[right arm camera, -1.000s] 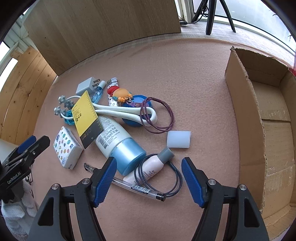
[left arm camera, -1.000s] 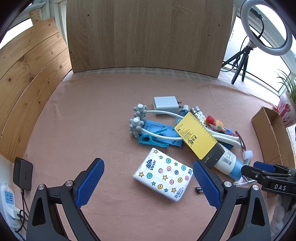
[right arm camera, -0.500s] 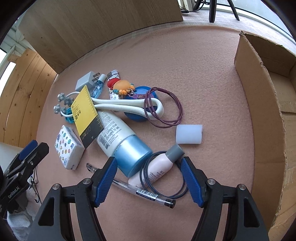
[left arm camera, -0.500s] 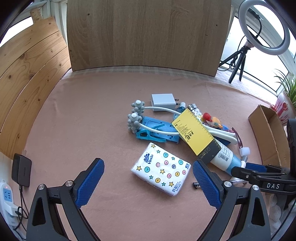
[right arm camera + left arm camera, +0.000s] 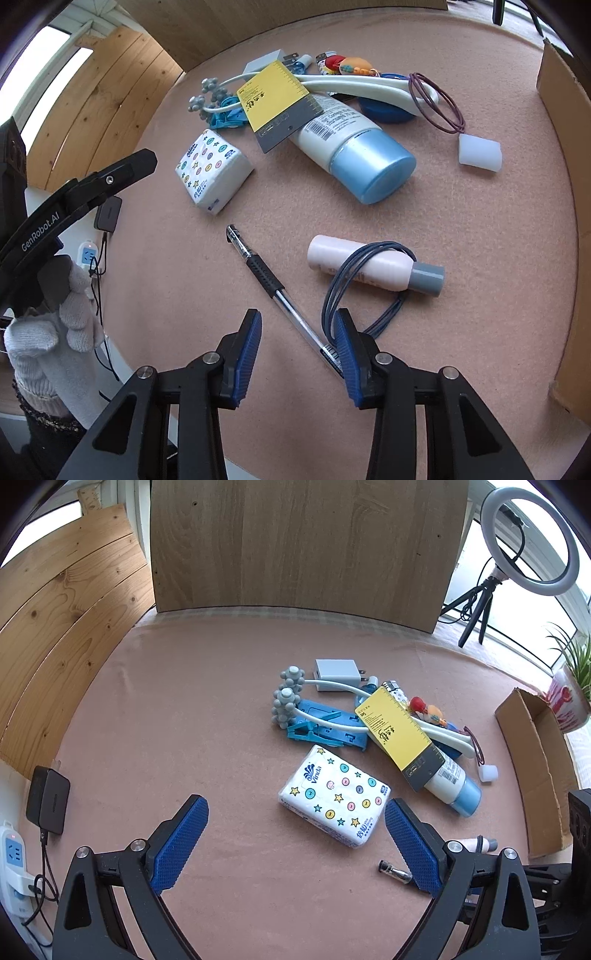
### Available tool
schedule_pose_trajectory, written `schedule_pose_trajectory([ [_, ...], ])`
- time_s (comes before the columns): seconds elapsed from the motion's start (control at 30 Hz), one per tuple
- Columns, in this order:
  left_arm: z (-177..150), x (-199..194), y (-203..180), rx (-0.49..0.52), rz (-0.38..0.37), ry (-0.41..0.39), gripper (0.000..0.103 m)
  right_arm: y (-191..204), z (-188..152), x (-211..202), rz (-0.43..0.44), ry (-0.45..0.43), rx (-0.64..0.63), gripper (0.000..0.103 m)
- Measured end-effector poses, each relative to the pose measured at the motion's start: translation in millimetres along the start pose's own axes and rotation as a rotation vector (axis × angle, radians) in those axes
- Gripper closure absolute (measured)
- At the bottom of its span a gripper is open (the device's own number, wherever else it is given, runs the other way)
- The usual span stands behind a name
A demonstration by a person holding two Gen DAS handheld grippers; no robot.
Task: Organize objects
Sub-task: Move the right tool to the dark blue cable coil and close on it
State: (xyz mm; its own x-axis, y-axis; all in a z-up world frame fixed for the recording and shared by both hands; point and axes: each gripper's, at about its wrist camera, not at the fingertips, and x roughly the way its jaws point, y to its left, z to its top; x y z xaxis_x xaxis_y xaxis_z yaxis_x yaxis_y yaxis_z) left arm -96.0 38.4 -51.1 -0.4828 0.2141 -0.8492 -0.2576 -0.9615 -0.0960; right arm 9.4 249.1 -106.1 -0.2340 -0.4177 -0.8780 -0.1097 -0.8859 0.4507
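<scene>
Pink felt is covering the desk [image 5: 498, 258], with wood panels standing behind it. Right tongs [image 5: 297, 341] are closing over the clear pen [image 5: 273, 284], whose rear end is lying between the pads with the right pad just beside it, not yet pinched. Next to the pen, a small pink bottle [image 5: 369, 264] is lying with a dark cord looped round it. Left tongs [image 5: 291, 843] are hanging released and empty, near the tissue pack [image 5: 334, 797]. A cardboard box [image 5: 532, 760] is sitting at the right edge.
</scene>
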Motion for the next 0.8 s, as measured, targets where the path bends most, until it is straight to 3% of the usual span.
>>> schedule_pose_trajectory([
  [0.07,-3,0,-3,0.008,-0.007,0.005,0.005,-1,-7,-2,0.027,0.019,0.0,0.066],
  [0.37,-17,6,-32,0.068,-0.048,0.039,0.006,-27,-18,-27,-0.131,-0.064,0.031,0.066],
  [0.47,-17,8,-40,0.077,-0.059,0.041,0.006,-29,-19,-33,-0.126,-0.09,0.042,0.066],
  [0.67,-14,10,-45,0.078,-0.069,0.043,0.006,-2,-11,-27,-0.157,-0.112,-0.032,0.066],
  [0.8,-13,11,-43,0.074,-0.066,0.042,0.007,19,-11,-21,-0.225,-0.124,-0.113,0.066],
])
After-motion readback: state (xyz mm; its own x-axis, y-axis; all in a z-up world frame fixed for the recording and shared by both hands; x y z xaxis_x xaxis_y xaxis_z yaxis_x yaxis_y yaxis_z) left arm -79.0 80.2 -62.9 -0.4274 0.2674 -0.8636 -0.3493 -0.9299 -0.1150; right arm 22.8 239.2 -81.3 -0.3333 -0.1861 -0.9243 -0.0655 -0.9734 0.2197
